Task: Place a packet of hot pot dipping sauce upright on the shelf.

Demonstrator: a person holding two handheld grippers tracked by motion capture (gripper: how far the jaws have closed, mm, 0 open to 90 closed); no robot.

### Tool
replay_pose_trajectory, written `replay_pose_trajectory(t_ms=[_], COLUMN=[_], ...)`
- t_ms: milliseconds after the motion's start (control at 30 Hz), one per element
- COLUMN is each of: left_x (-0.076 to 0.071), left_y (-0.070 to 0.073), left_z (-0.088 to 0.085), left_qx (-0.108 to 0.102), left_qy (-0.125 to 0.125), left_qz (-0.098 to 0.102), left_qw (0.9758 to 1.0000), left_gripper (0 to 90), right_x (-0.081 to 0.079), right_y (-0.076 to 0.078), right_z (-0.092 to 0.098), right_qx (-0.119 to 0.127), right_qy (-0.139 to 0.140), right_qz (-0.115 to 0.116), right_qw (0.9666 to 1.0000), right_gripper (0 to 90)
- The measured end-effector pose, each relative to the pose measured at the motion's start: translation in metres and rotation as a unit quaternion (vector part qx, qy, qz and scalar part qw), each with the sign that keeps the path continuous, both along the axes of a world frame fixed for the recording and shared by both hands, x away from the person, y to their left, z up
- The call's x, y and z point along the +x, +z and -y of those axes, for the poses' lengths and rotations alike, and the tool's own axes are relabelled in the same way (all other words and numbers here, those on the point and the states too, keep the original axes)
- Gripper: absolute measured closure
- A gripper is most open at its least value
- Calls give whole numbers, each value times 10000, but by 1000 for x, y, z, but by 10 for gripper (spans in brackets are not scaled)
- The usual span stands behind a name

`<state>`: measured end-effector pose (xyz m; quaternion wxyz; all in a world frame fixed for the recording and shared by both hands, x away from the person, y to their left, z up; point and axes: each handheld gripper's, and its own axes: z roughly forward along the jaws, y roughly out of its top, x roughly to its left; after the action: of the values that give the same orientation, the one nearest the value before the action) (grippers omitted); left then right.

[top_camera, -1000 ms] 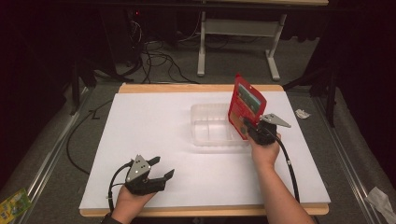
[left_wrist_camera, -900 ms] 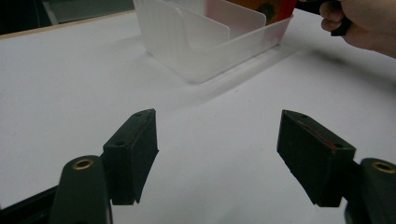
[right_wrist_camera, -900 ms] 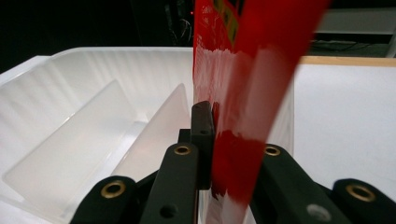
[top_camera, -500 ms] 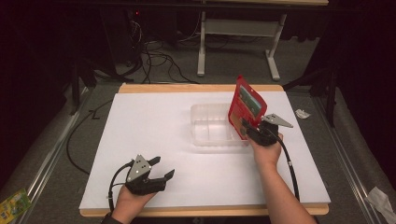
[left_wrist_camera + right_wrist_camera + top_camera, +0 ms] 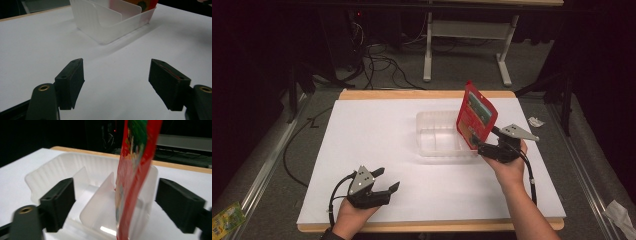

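Placing a red snack pouch upright in a clear plastic divided tray on the white desk. The right claw has just been opening; in the right gripper view its jaws stand wide, with the pouch between them and a visible gap at each pad, so nothing is gripped. The pouch rises directly ahead of this claw, its lower end inside the tray's near compartment, on the side of the inner divider that lies toward the claw's right jaw, leaning against the tray wall. To finish the release well, the claw is best drawn straight back along its own axis, jaws held wide, so that neither pad brushes the pouch; a sideways drift would probably tip it, since it seems propped only at its base. The left claw rests low on the desk, jaws parted and empty, the tray well ahead of it.
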<state>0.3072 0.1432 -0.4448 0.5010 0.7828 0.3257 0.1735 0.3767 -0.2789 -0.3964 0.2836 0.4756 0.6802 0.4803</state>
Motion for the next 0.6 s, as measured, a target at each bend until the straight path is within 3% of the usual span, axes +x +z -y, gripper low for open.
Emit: replay_pose_trajectory(t_ms=[133,300,500,600], left_x=[0,1,0,1], left_y=[0,-1,-3,-4], left_z=[0,1,1,4], left_qx=[-3,6,-22,25], left_qy=[-11,-3,3,-10], left_qz=[3,-21,-45,-72], left_qw=[10000,10000,10000,10000], left_gripper=[290,289,287,287], right_x=[-18,-45,-88,-113], right_y=[0,-3,-8,-21], right_z=[12,32,59,67], right_qx=[-56,-155,-143,-52], right_qy=[73,85,-4,-189], right_qz=[-105,-67,-136,12], right_qw=[9999,9998,9998,9998], right_gripper=[120,111,106,119])
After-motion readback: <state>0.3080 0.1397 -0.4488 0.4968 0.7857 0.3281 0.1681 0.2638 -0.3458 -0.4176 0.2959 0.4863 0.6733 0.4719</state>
